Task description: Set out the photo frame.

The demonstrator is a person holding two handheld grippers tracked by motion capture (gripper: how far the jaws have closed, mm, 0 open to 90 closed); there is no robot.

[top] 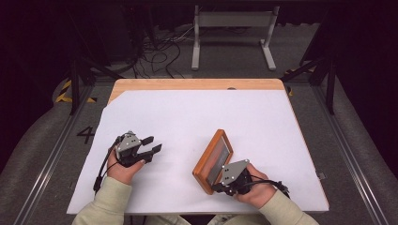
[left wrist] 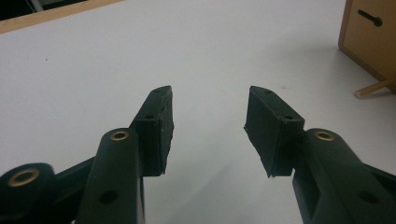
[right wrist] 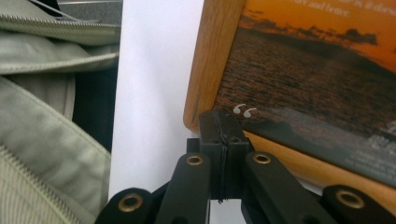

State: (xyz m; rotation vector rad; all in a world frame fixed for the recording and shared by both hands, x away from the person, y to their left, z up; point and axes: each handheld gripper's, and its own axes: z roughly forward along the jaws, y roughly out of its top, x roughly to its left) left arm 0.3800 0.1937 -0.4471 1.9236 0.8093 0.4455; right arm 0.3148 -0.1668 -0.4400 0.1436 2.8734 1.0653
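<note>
Pressed-together jaws of the right gripper (right wrist: 224,126) touch the near corner of the wooden-framed sunset picture (top: 213,159), whose long axis runs away rightward; left gripper (top: 149,146), spread and empty, sits well apart.

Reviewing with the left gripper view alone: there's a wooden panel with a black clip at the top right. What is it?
Observer: That's the back of a wooden picture frame. Its front shows a sunset over water.
Operator: Is the other hand on it?
Observer: The right tongs are shut with nothing between them, and their tips are at the frame's near corner.
Operator: Where do my tongs sit on the table?
Observer: The left tongs are open over the white sheet, to the left of the frame and apart from it.
</note>
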